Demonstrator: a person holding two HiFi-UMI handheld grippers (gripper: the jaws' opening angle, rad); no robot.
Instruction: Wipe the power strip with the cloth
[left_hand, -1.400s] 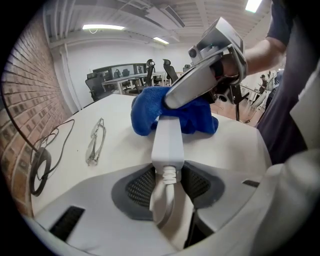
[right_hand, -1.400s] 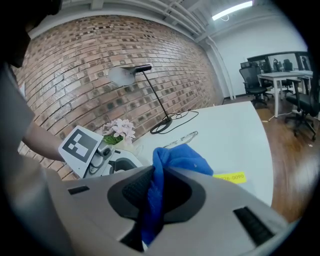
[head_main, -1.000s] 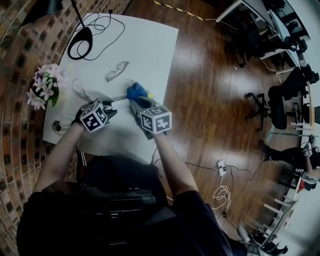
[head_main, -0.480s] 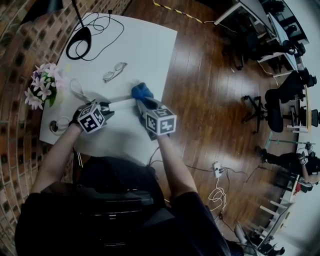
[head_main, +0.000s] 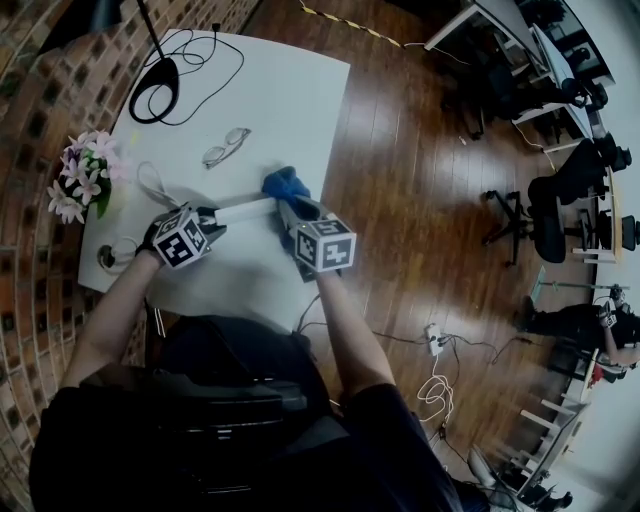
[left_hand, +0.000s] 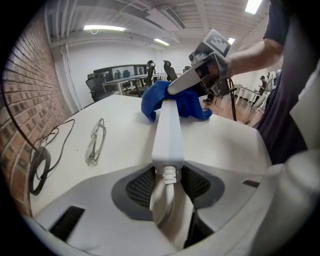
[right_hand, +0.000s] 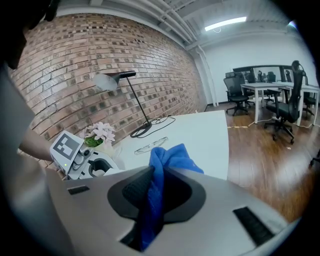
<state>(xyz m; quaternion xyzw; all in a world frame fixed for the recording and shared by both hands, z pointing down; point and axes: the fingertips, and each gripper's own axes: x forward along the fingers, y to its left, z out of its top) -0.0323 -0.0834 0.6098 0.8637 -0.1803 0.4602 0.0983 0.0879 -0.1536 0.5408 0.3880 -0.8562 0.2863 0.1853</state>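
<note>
The left hand-held gripper (left_hand: 167, 181) clamps the strip (left_hand: 168, 129) by its cord end; the right hand-held gripper (right_hand: 153, 189), pinching the cloth (right_hand: 172, 156), should press evenly

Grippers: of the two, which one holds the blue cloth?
The right gripper: the blue cloth is pinched between its jaws, whereas the left gripper clamps the cord end of the white power strip.

Brick wall (head_main: 30, 150) beside a white table (head_main: 290, 110), glossy wooden floor (head_main: 420, 200), black office chairs (head_main: 555, 215) and desks (right_hand: 265, 86) beyond.
</note>
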